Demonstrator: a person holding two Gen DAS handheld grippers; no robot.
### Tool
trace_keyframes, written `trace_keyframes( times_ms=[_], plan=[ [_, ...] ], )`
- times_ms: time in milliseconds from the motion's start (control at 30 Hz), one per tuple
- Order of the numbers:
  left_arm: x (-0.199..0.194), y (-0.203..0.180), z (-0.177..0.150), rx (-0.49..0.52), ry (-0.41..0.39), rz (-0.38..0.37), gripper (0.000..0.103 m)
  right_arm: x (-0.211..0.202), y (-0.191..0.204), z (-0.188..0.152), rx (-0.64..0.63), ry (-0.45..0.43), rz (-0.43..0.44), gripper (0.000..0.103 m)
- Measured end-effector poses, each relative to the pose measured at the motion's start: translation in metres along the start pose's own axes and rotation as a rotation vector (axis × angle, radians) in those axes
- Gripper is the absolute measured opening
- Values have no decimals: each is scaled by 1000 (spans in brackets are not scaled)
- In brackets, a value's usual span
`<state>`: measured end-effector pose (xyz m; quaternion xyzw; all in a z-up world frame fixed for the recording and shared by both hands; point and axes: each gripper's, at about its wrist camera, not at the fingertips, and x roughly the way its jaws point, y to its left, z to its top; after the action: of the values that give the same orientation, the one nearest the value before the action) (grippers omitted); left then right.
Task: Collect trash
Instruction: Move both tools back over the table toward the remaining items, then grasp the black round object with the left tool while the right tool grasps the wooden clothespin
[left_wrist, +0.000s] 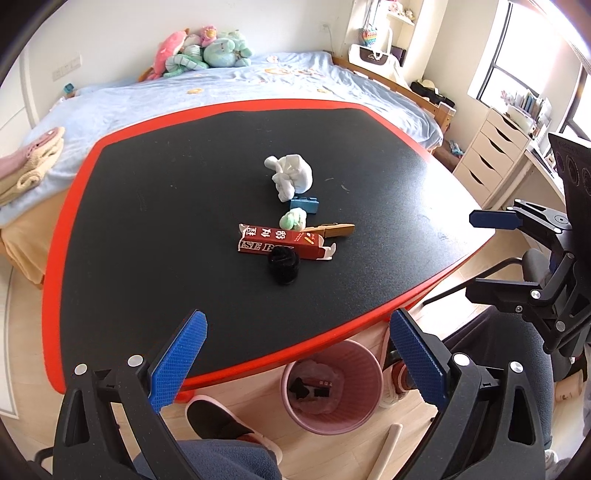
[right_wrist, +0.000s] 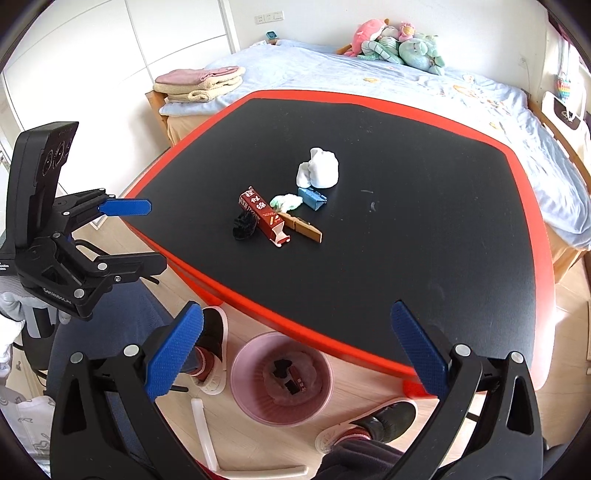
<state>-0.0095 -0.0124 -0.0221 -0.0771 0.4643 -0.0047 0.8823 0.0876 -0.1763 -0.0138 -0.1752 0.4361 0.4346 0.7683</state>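
Note:
A small heap of trash lies mid-table on the black, red-edged table (left_wrist: 166, 203) (right_wrist: 424, 221): a white crumpled tissue (left_wrist: 291, 177) (right_wrist: 319, 168), a small blue box (left_wrist: 303, 205) (right_wrist: 312, 197), a green-white wad (left_wrist: 293, 218) (right_wrist: 286, 201), a red-brown carton (left_wrist: 280, 242) (right_wrist: 262, 212), a tan box (left_wrist: 332, 230) (right_wrist: 304, 229) and a black crumpled piece (left_wrist: 282, 265) (right_wrist: 244, 224). My left gripper (left_wrist: 297, 332) (right_wrist: 147, 236) hovers open over the near edge. My right gripper (right_wrist: 297, 321) (left_wrist: 480, 254) is open beside it, holding nothing.
A pink bin (left_wrist: 364, 360) (right_wrist: 251, 354) with scraps inside stands on the floor under the table's near edge, between a person's slippered feet (left_wrist: 221, 424) (right_wrist: 384, 417). Behind the table are a bed (left_wrist: 295, 74), plush toys (right_wrist: 402, 44) and folded towels (right_wrist: 199, 83); white drawers (left_wrist: 491, 155) stand to the right.

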Motion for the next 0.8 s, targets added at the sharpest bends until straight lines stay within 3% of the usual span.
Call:
trace_keyframes(
  times_ms=[433, 800],
  plan=[
    [51, 16, 25, -8, 60, 11, 95, 57, -27, 37, -67, 39, 4, 99],
    [76, 20, 28, -3, 74, 15, 95, 96, -32, 46, -113, 77, 35, 73]
  ],
)
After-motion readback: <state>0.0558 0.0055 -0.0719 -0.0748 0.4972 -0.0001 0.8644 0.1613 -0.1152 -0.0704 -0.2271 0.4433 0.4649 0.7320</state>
